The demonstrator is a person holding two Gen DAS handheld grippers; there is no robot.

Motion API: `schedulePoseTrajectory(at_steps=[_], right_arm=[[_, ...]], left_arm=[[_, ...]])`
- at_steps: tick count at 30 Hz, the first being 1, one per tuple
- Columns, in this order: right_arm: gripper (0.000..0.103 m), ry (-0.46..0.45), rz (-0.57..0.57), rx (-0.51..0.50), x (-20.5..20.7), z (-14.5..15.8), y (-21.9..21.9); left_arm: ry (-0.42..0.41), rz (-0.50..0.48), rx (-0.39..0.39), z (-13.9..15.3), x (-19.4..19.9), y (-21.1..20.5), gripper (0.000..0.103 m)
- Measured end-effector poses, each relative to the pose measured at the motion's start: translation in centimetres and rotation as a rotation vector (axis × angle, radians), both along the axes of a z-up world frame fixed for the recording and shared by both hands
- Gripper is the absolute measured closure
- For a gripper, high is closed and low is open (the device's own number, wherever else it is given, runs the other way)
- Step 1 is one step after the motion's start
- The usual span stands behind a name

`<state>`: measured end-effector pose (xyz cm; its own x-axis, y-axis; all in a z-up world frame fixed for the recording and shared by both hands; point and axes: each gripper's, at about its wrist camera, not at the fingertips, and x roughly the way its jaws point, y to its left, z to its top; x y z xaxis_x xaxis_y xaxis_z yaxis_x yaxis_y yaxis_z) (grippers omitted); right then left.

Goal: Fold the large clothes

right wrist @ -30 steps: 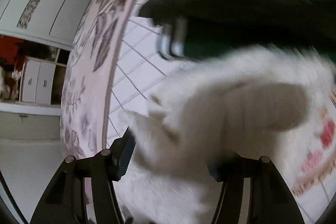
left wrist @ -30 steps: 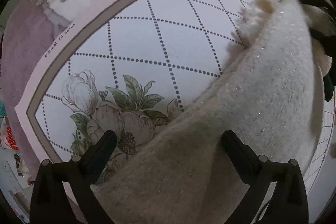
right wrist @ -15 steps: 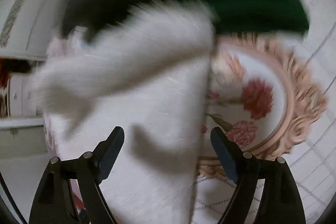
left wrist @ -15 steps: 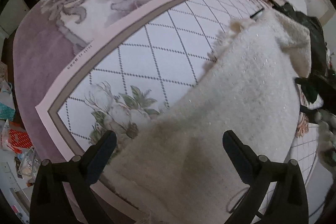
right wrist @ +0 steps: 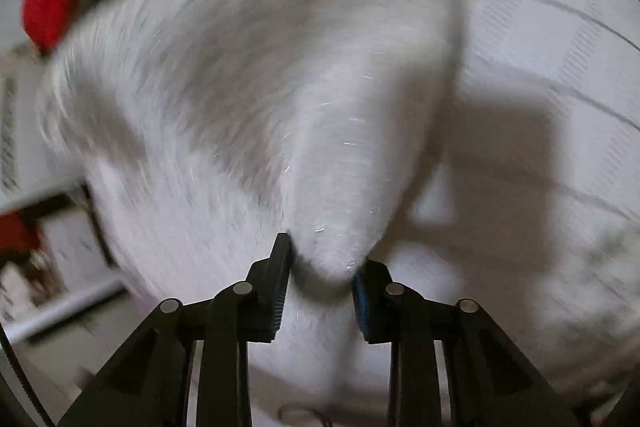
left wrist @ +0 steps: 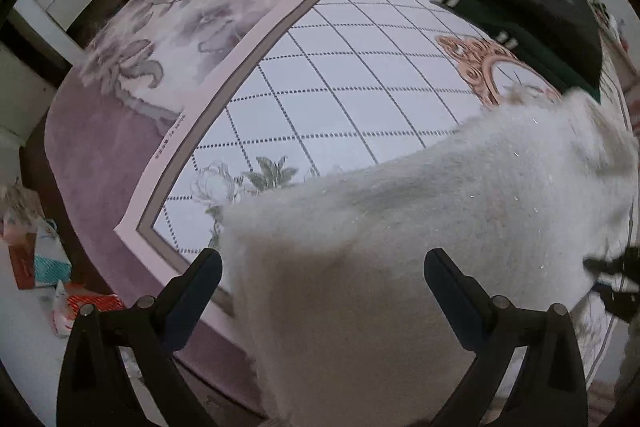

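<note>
A fluffy white sweater (left wrist: 400, 247) flecked with glinting threads is seen draped across the patterned surface. 1 bunched fold (right wrist: 332, 235) is raised

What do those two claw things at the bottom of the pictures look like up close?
Both are black plastic. The left gripper has two angular fingers with round silver rivets at the joints and dark blue pads. The right gripper matches: silver rivets, ribbed black pads with a bright blue edge. No cables or sleeves show.

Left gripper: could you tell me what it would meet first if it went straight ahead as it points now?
Most likely the white fuzzy garment, which fills the space between the open left gripper; depth is unclear.
</note>
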<state>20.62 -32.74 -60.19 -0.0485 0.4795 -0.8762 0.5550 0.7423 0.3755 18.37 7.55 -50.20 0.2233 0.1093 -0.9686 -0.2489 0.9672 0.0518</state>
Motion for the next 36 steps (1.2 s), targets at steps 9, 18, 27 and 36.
schedulePoseTrajectory(at_steps=[9, 18, 27, 36], right_arm=[[0.058, -0.244, 0.225, -0.027, 5.8, 5.8, -0.4], [0.058, -0.179, 0.375, -0.097, 15.3, -1.3, 4.6], [0.031, -0.424, 0.675, -0.318, 12.0, 10.1, 7.1], [0.034, -0.426, 0.875, -0.430, 17.1, 6.8, 9.2]], left_arm=[[0.069, 0.030, -0.062, -4.1, -1.5, -3.8, 0.000], [0.025, 0.098, -0.047, -10.4, -0.9, -4.7, 0.000], [-0.096, 0.173, -0.017, -10.5, -1.1, -5.1, 0.000], [-0.080, 0.249, -0.117, -9.0, -1.1, -3.1, 0.000]])
